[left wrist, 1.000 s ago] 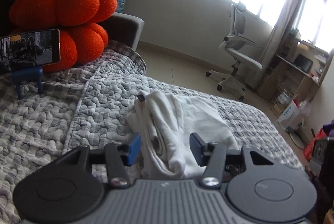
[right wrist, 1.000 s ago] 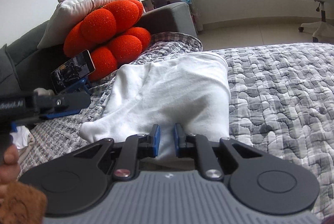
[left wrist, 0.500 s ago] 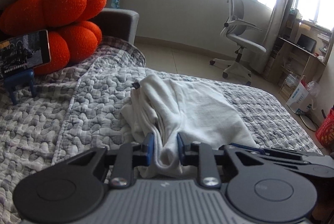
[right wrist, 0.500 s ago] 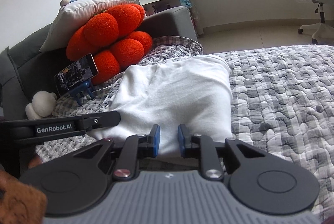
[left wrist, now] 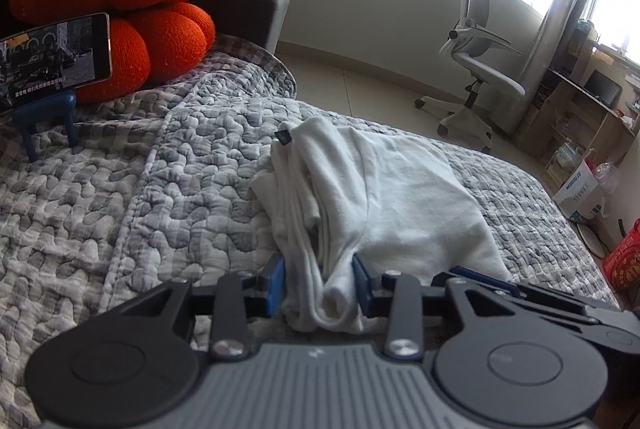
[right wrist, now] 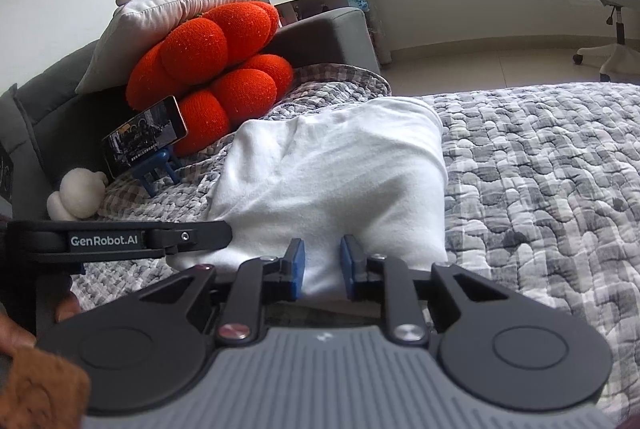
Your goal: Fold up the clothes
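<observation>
The folded white garment lies lengthwise toward the orange cushion. Left claw pinches its bunched edge; right claw narrowly grips its near hem.

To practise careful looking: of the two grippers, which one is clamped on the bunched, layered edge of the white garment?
The left gripper: folded layers of the white garment bulge between its fingers. The right gripper pinches a smooth, flat edge.

Home bedroom: quilted bed, cushions, desk chair.
</observation>
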Action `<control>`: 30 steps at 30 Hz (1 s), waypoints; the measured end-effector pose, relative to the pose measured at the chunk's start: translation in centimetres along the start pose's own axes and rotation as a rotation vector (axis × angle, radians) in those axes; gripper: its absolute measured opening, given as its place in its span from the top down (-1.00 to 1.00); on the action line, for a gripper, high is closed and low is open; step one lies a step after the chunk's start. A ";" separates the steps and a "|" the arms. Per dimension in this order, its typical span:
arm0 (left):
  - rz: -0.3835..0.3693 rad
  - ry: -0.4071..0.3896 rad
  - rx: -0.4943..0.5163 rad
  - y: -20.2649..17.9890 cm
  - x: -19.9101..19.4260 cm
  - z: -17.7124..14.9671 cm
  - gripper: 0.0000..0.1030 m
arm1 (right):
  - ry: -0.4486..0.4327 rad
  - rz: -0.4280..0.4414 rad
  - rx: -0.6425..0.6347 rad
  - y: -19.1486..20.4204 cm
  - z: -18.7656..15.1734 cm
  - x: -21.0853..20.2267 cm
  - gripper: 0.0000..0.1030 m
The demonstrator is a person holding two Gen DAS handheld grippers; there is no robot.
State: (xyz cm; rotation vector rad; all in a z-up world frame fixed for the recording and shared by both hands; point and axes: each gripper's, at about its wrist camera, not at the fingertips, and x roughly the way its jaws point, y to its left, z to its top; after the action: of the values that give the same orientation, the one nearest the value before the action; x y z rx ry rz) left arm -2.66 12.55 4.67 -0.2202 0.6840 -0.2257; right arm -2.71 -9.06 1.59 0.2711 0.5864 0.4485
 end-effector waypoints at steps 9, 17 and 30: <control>-0.115 -0.125 0.021 -1.6 -2.0 0.7 0.33 | -0.040 0.000 0.021 0.0 -0.6 -0.2 0.63; 0.045 -0.044 0.161 -3.4 1.2 -0.1 0.73 | -0.050 0.044 0.074 -1.2 -0.7 -0.3 0.70; 0.051 -0.044 0.181 -3.1 1.5 -0.2 0.83 | -0.044 -0.034 -0.012 -0.9 0.1 -2.4 0.54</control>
State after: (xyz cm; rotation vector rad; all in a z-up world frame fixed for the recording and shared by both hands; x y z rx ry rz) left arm -2.11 9.14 4.50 -0.0348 0.6212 -0.2321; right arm -4.16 -11.06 2.43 0.2583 0.5443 0.4126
